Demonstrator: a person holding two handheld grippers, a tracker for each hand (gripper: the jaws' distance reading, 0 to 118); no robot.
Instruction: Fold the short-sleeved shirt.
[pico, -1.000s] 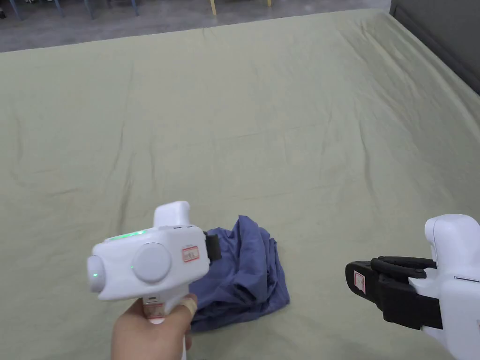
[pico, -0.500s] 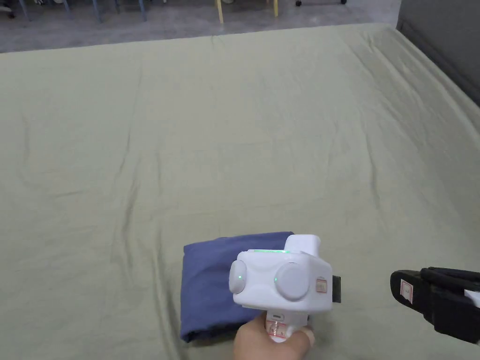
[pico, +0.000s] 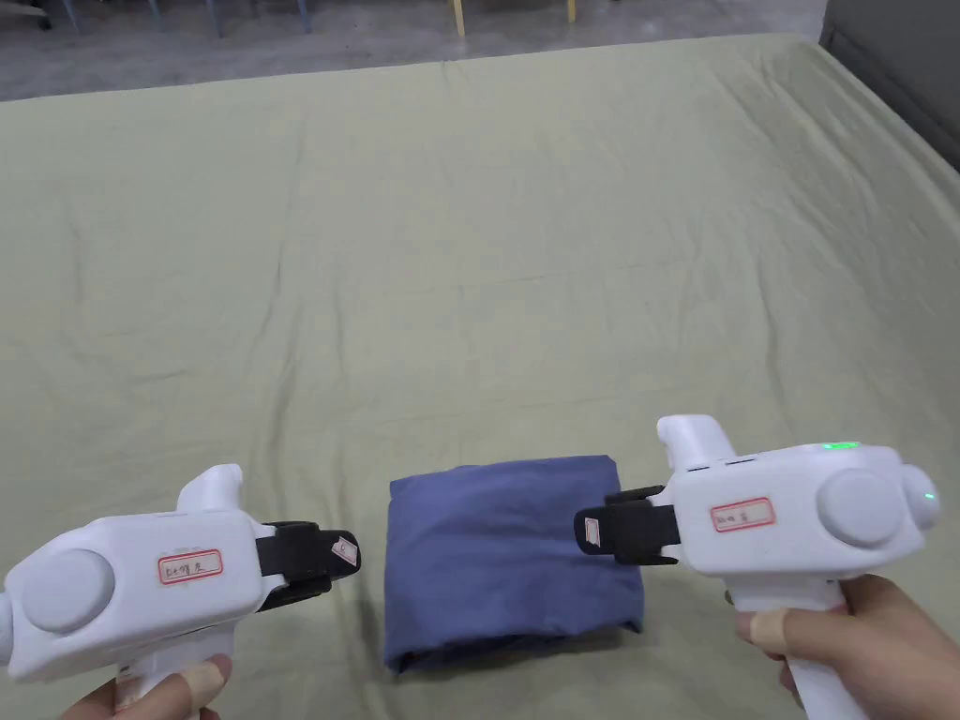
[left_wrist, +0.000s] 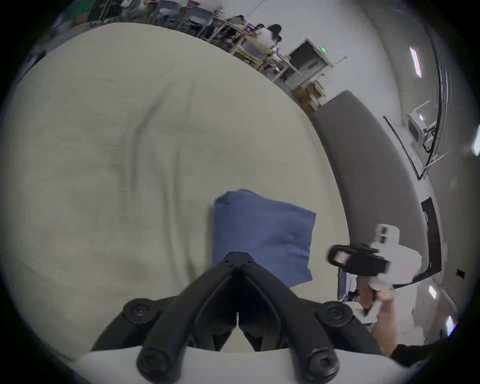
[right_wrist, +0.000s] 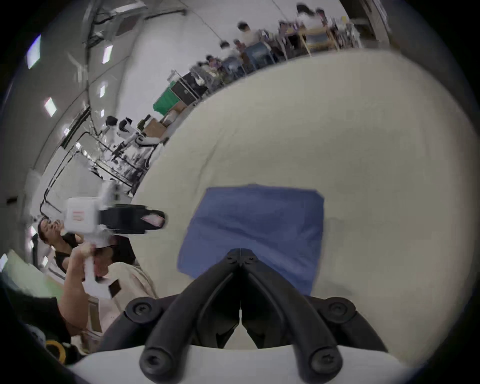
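A: So, how do the jaws of the left gripper (pico: 345, 547) stand?

B: Pressed together tip to tip, with nothing between them. In the left gripper view the two black tips meet in a point (left_wrist: 237, 256), held above the near edge of the shirt (pico: 511, 553) and not touching it.

A: And the right gripper (pico: 591, 530)?

B: The same: its jaws are closed on nothing. In its own view the tips (right_wrist: 241, 253) meet over the shirt's edge.

A: Where is the shirt?

B: It lies between the two grippers, a blue shirt folded into a neat, roughly square packet. The left gripper is just beside its left edge; the right one hangs over its right edge. Each white gripper body is held by a hand (pico: 867, 637) from below.

A: What is underneath?

B: A wide pale green sheet (pico: 525, 234), lightly creased, stretching well beyond the shirt on every side.
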